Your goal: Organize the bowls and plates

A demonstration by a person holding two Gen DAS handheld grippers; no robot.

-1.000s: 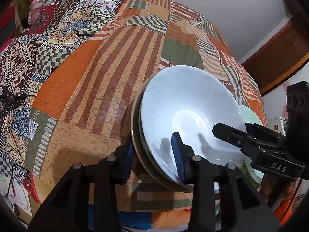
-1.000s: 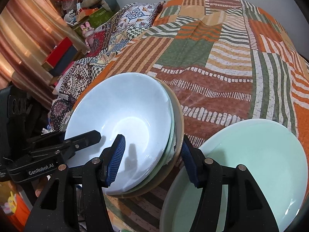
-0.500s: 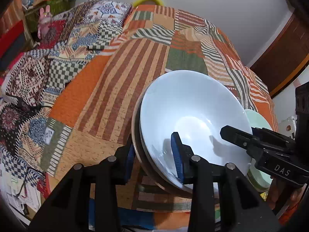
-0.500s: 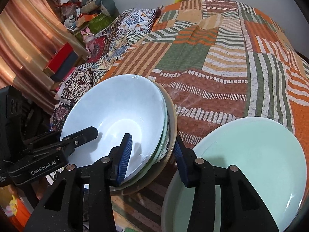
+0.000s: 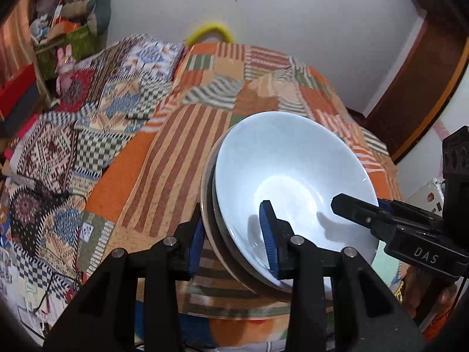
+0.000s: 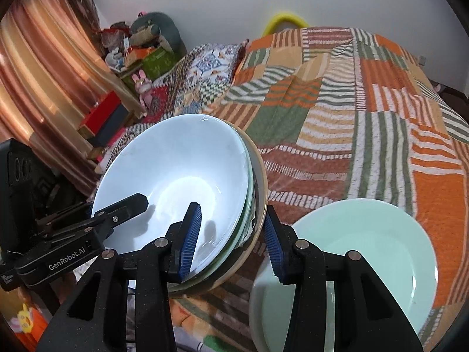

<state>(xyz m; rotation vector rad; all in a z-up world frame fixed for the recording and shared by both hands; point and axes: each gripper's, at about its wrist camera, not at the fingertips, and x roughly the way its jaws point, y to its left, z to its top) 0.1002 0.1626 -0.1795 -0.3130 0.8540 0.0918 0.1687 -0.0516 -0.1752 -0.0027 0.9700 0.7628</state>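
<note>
Bowl stack (image 5: 293, 176) – rim clamped between both tools' pads.

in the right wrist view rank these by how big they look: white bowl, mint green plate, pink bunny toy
1. white bowl and mint green plate: look about alike; the plate is partly hidden and near the camera, so unranked.
2. pink bunny toy: far smaller, far off.

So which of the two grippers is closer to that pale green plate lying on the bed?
Right. The right gripper clamps the bowl stack's edge right beside the green plate; the left gripper grips the stack's opposite edge.
</note>
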